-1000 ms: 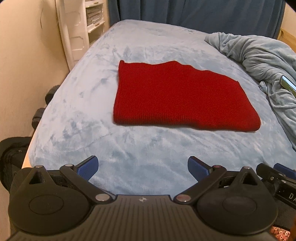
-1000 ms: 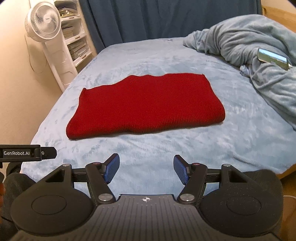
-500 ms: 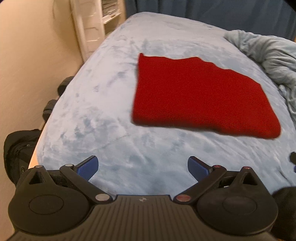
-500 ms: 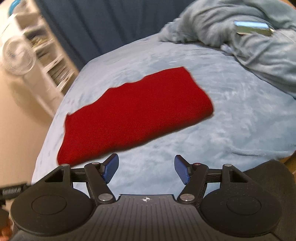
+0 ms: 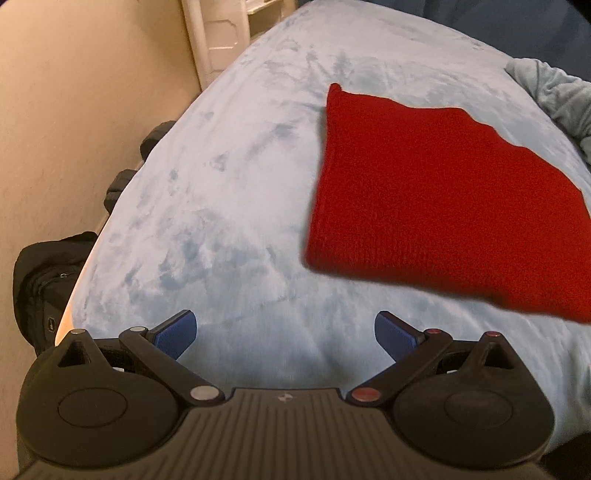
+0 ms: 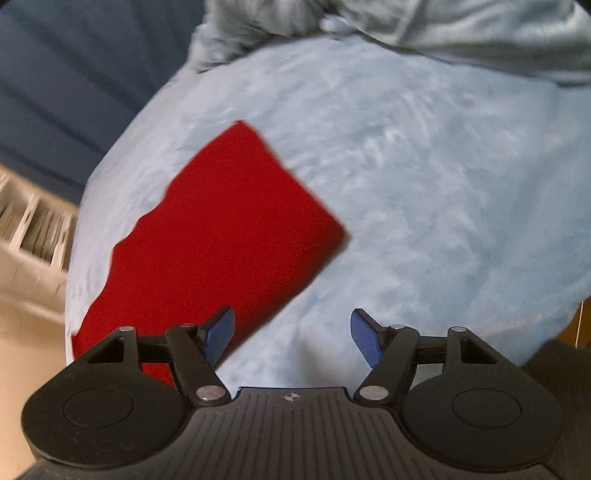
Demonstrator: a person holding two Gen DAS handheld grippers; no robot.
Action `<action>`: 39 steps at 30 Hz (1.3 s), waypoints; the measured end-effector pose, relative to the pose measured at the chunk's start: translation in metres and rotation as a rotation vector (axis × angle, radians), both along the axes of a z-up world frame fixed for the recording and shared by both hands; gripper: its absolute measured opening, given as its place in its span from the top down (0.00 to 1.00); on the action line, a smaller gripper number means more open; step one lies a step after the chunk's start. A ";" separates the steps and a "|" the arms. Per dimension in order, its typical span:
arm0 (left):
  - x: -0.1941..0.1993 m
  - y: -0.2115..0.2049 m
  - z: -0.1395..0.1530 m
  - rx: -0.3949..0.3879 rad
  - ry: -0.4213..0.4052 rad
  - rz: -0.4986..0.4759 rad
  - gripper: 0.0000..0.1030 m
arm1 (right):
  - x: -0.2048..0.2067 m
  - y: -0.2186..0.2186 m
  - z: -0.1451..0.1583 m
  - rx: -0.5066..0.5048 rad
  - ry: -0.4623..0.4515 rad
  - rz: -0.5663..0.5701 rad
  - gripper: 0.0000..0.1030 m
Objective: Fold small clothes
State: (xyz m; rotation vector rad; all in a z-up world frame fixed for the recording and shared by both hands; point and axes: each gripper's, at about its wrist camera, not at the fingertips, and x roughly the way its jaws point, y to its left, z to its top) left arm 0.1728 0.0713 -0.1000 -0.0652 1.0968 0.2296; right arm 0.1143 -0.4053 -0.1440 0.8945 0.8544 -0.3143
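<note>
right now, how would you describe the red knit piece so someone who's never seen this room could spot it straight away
Start at the bed covered in a pale blue fleecy blanket beside the beige wall. On it lies a red knit garment, spread flat as a rough rectangle. It is the only red thing there, smooth and flat, unlike the rumpled grey-blue bedding heaped at the bed's far side.

You are looking down on a bed (image 5: pixel 229 206) covered in a pale blue plush spread that fills most of both views. Along its left edge runs a plain cream wall (image 5: pixel 74 110), with a white plastic shelf unit (image 5: pixel 218 40) standing against it near the bed's far left corner. A black bag (image 5: pixel 40 280) sits on the floor by the near left corner. A rumpled grey-blue blanket (image 6: pixel 461 33) lies heaped at the far right side. Dark blue curtains (image 6: pixel 74 74) hang behind the bed. The light is soft and even.
</note>
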 end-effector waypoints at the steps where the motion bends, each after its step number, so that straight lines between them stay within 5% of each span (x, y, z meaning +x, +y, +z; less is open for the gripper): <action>1: 0.005 0.001 -0.002 0.002 0.001 0.004 0.00 | 0.005 -0.005 -0.004 0.010 0.005 -0.017 0.31; 11: 0.050 0.021 -0.026 0.031 0.031 0.080 0.00 | 0.046 -0.037 -0.045 0.125 0.074 -0.147 0.30; 16: 0.061 0.035 -0.042 0.038 0.072 0.112 0.00 | 0.064 -0.042 -0.049 0.163 0.063 -0.185 0.15; 19: 0.064 0.042 -0.048 0.039 0.090 0.122 0.00 | 0.077 -0.041 -0.046 0.147 0.056 -0.180 0.16; 21: 0.067 0.048 -0.052 0.038 0.099 0.135 0.00 | 0.086 -0.039 -0.041 0.117 0.039 -0.141 0.27; 22: 0.068 0.050 -0.054 0.043 0.101 0.145 0.00 | 0.087 -0.037 -0.037 0.069 0.025 -0.136 0.49; 24: 0.069 0.056 -0.055 0.047 0.102 0.166 0.00 | 0.087 -0.033 -0.029 0.013 -0.036 -0.091 0.75; 28: 0.071 0.067 -0.059 0.040 0.108 0.199 0.00 | 0.085 -0.032 -0.022 0.010 -0.074 -0.083 0.80; 35: 0.070 0.078 -0.064 0.048 0.114 0.232 0.00 | 0.096 -0.036 -0.032 -0.013 0.036 -0.085 0.81; 39: 0.071 0.081 -0.068 0.016 0.113 0.208 0.00 | 0.120 -0.003 0.012 -0.250 0.100 -0.025 0.86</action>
